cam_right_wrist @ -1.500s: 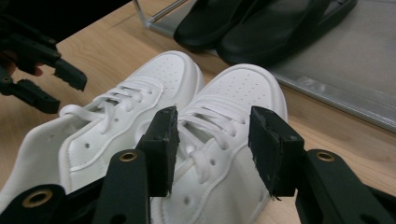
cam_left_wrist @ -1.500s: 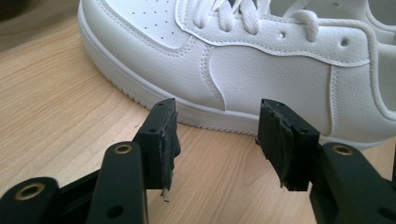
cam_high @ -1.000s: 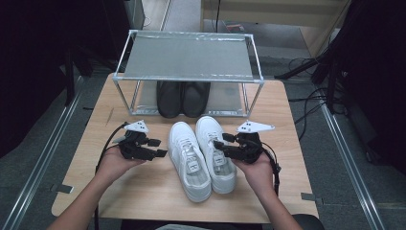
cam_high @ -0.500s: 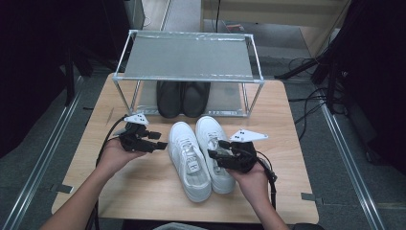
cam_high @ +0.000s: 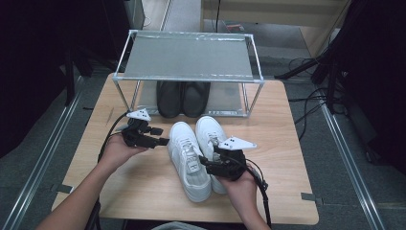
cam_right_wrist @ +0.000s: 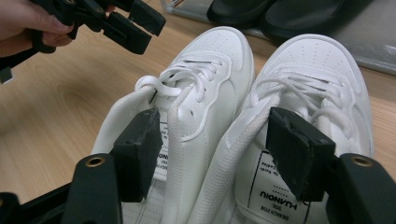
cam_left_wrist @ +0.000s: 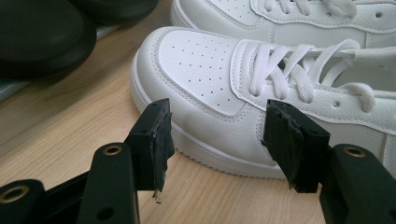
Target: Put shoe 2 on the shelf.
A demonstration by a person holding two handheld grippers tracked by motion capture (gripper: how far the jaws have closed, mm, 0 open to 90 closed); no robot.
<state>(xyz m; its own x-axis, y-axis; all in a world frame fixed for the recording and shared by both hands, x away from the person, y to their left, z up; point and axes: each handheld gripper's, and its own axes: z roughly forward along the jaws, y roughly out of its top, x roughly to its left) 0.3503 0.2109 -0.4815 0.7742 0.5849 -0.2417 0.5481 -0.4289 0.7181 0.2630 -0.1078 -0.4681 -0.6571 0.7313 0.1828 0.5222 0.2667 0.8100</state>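
Two white lace-up sneakers stand side by side mid-table, toes toward the rack: the left sneaker (cam_high: 189, 160) (cam_right_wrist: 210, 79) (cam_left_wrist: 205, 70) and the right sneaker (cam_high: 210, 132) (cam_right_wrist: 317, 74). My right gripper (cam_high: 210, 157) (cam_right_wrist: 215, 149) is over their heel ends. One jaw sits in each shoe's opening, with the two adjoining collars between them. Its jaws have just been opening and do not press on the collars. My left gripper (cam_high: 159, 135) (cam_left_wrist: 215, 135) is open beside the left sneaker's toe, with nothing between its jaws.
A metal-framed rack (cam_high: 186, 57) stands at the back of the wooden table (cam_high: 287, 143), with a pair of black shoes (cam_high: 182, 98) (cam_left_wrist: 42, 37) under its shelf. Cables trail from both grippers. Bare wood lies to the left and right of the sneakers.
My right gripper has moved back along the sneakers toward their heels and lowered a little, its jaws spreading wider. The left gripper has stayed about where it was.
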